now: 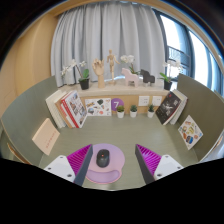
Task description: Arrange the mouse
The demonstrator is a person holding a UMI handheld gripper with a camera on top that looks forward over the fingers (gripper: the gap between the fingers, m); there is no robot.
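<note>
Here the claw (104,165) is spread wide, its fingers to either side of a lilac mouse pad (104,166), gripping nothing. The dark mouse (103,157) rests on that pad between the fingers, probably already where it belongs. Beyond them the desk (120,132) runs to books (70,107) propped on the left, small pots (128,112) along a low shelf, then figurines (108,68) before the curtain (105,35).

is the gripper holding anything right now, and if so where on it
Nothing is held. The gripper is open; the black mouse rests on its lilac mouse pad between the fingers, with a gap at either side.
</note>
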